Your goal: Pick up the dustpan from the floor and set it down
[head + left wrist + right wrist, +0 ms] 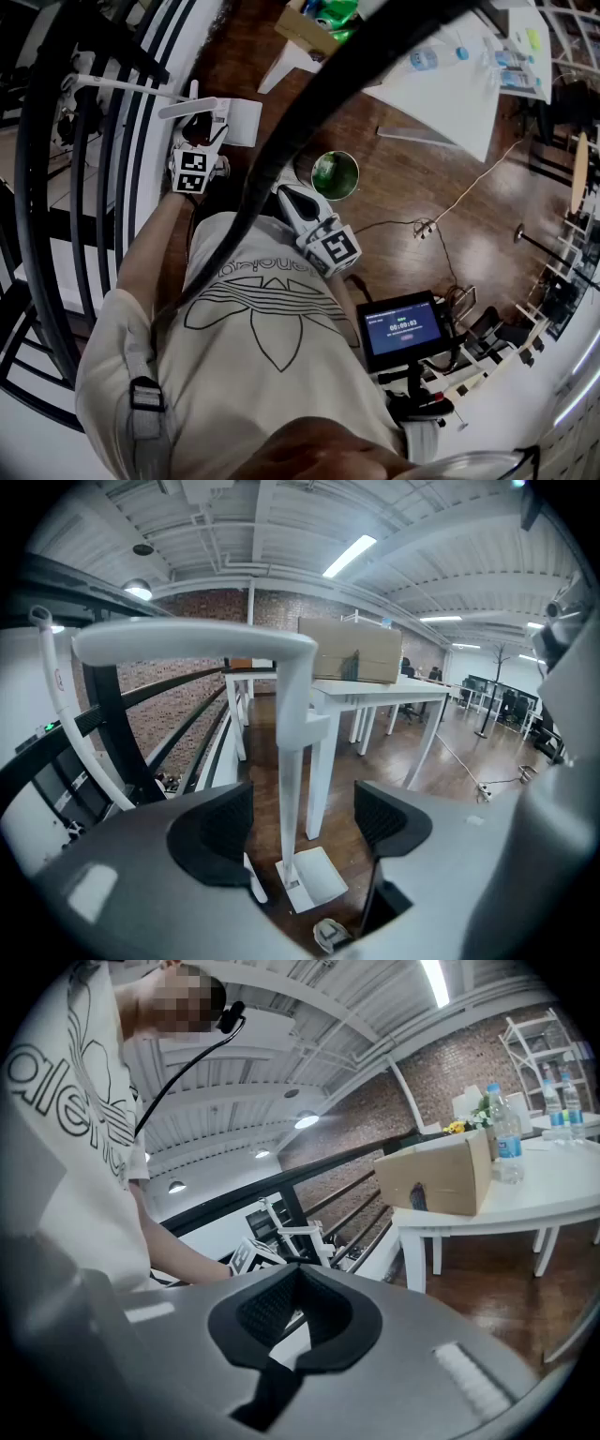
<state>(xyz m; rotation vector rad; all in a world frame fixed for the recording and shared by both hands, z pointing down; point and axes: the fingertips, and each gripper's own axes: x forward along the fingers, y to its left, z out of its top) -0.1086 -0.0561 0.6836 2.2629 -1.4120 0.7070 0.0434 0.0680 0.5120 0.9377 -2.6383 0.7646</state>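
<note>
The dustpan [314,878] stands on the floor [441,780] at lower centre, its upright handle [289,761] between the left gripper's [305,822] spread jaws, not yet pinched. I would centre the pole between the pads, clamp firmly, then lift straight up. The right gripper [298,1312] is closed and empty.

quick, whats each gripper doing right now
left gripper: open, the dustpan handle stands between its jaws, not gripped
right gripper: shut, holding nothing
</note>
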